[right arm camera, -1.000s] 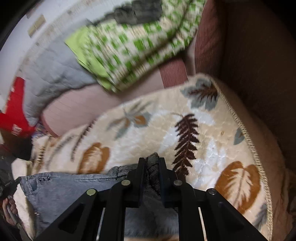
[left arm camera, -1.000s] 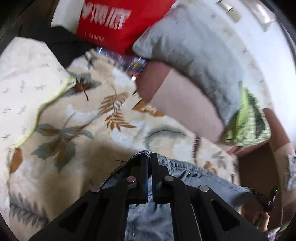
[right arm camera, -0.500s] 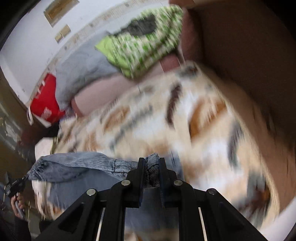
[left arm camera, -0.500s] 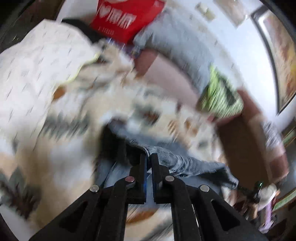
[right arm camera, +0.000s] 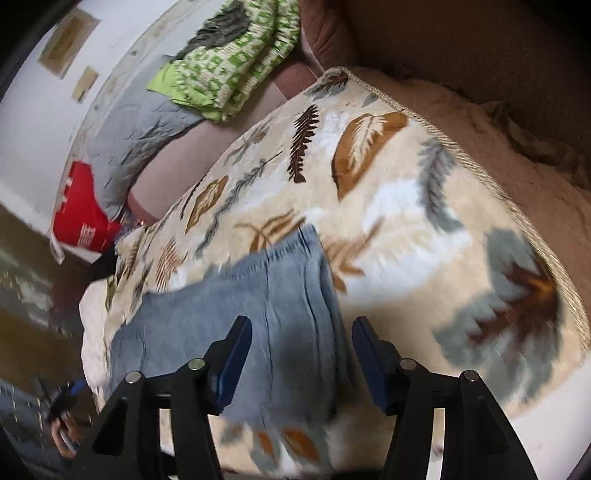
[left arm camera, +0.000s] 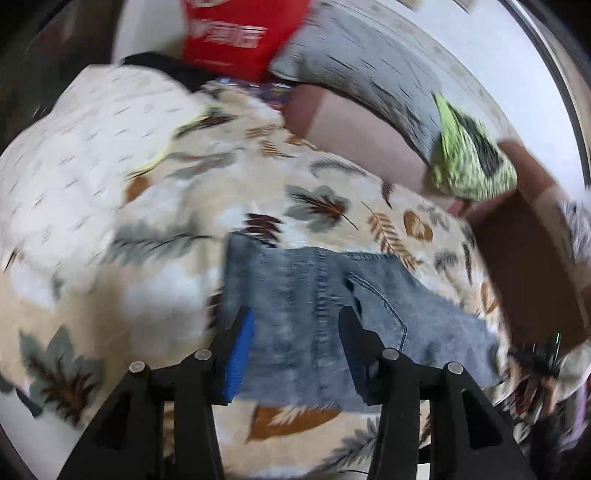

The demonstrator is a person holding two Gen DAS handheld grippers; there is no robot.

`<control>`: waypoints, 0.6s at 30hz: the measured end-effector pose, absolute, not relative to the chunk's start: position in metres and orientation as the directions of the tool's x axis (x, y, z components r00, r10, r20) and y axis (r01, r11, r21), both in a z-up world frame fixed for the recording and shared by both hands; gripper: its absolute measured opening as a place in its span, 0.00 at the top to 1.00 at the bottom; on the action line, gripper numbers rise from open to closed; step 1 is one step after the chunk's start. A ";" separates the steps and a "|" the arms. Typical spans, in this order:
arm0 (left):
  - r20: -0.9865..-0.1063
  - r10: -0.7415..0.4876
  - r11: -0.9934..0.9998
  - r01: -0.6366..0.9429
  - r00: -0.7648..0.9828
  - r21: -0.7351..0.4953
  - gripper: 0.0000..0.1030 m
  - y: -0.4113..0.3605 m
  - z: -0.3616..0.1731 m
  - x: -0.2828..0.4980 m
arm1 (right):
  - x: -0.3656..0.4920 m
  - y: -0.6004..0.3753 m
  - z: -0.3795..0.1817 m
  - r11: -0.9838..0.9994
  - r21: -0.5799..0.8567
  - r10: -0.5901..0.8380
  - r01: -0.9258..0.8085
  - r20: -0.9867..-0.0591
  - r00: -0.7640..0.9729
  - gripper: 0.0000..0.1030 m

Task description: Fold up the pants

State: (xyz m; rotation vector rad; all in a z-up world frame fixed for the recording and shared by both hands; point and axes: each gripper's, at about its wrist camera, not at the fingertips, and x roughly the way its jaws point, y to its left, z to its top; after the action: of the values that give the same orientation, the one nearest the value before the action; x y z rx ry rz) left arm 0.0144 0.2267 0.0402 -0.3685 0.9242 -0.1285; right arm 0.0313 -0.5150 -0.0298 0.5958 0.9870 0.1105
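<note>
The leaf-print blanket [left arm camera: 192, 258] is the landmark; its broad top is mostly open, with bare room left of the folded jeans [left arm camera: 325, 295] and right of them toward the corded edge [right arm camera: 480, 177] — a gripper could pass on either side. The jeans lie flat near the blanket's near side, a low obstacle only. Along the blanket's far side rises a pinkish sofa back [left arm camera: 354, 129], topped by a grey quilted cushion [left arm camera: 369, 66] and a green patterned bundle [right arm camera: 236, 59]; a red bag [left arm camera: 236, 33] stands at the far left corner; brown upholstery [right arm camera: 461, 48] walls the right side.
</note>
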 end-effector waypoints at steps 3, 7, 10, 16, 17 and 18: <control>-0.795 -0.207 0.959 -0.041 0.570 -0.279 0.52 0.195 0.013 0.031 | 0.076 -0.501 -0.048 0.861 0.466 0.328 0.201 -0.813 0.481 0.42; -0.872 -0.073 0.988 -0.082 0.484 -0.128 0.53 0.181 -0.036 0.039 | 0.094 -0.480 -0.044 0.942 0.291 0.191 0.164 -0.873 0.449 0.88; -0.859 -0.103 0.979 -0.100 0.501 -0.176 0.52 0.192 -0.056 0.032 | 0.096 -0.479 -0.016 0.969 0.194 0.081 0.154 -0.835 0.544 0.93; -0.853 -0.105 0.982 -0.080 0.511 -0.169 0.52 0.194 -0.056 0.029 | 0.102 -0.493 -0.035 0.947 0.271 0.138 0.174 -0.830 0.540 0.92; -0.851 -0.108 0.982 -0.077 0.514 -0.171 0.52 0.194 -0.056 0.029 | 0.098 -0.494 -0.038 0.935 0.306 0.169 0.177 -0.826 0.538 0.91; -0.851 -0.109 0.983 -0.074 0.514 -0.171 0.51 0.194 -0.056 0.028 | 0.093 -0.496 -0.039 0.929 0.324 0.180 0.178 -0.818 0.547 0.87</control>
State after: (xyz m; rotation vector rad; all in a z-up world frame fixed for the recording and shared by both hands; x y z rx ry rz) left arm 0.0283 0.1938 -0.0559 -0.1946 1.0325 -0.0217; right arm 0.0926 -0.4960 -0.0387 0.3950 0.9998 0.0008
